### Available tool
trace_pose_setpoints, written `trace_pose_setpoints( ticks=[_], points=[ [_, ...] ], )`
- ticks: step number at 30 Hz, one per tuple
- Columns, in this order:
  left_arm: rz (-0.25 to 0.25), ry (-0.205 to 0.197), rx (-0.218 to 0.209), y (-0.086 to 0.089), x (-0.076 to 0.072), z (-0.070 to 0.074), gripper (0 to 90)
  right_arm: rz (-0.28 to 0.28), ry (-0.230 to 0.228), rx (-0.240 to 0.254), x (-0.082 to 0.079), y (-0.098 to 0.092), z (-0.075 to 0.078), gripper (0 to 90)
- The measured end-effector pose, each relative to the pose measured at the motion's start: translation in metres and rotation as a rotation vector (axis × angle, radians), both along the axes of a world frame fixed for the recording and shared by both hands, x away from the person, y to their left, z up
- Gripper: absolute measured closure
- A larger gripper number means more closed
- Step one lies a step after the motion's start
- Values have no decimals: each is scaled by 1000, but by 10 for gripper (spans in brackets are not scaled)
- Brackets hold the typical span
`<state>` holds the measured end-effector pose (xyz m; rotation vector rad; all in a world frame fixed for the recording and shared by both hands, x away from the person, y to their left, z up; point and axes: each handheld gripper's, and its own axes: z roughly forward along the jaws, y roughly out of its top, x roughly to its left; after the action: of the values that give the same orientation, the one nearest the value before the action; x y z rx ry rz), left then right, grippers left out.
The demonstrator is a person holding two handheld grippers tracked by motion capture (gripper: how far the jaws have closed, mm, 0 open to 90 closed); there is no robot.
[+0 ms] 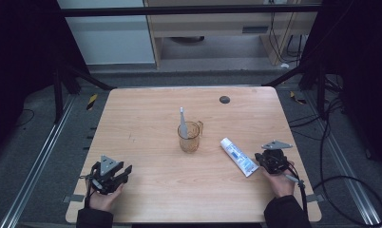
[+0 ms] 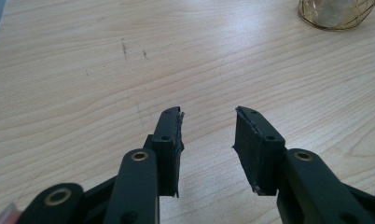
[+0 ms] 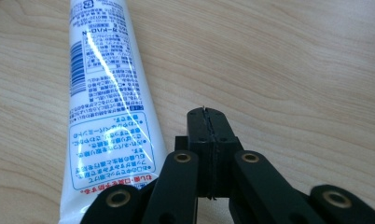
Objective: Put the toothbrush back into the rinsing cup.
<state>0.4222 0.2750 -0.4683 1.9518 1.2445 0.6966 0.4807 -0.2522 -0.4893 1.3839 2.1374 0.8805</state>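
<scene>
Right gripper (image 3: 207,114) is pinched shut on nothing beside the toothpaste tube (image 3: 101,88); left gripper (image 2: 208,122) gapes empty — a closed approach could just shove the tube away.

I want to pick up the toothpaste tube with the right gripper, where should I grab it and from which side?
Grip the tube across its flat body near the middle, coming straight down from above. It lies flat on the table, so only its two long edges offer the jaws purchase. The right gripper sits shut beside its near end and would need opening first.
</scene>
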Motion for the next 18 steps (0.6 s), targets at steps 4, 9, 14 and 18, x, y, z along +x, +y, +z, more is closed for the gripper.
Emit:
trace_pose_setpoints(
  ticks=[4,9,14,18],
  points=[
    [-4,3,3,0,1,-1,609,11,17,-8,0,1,-2,900],
    [-3,2,5,1,1,0,609,35,32,-19,-3,3,-2,900],
    [-4,1,6,1,1,0,608,50,43,-18,-6,5,-3,900],
    [-3,-1,5,1,0,0,608,75,44,0,-10,9,-3,900]
  ],
)
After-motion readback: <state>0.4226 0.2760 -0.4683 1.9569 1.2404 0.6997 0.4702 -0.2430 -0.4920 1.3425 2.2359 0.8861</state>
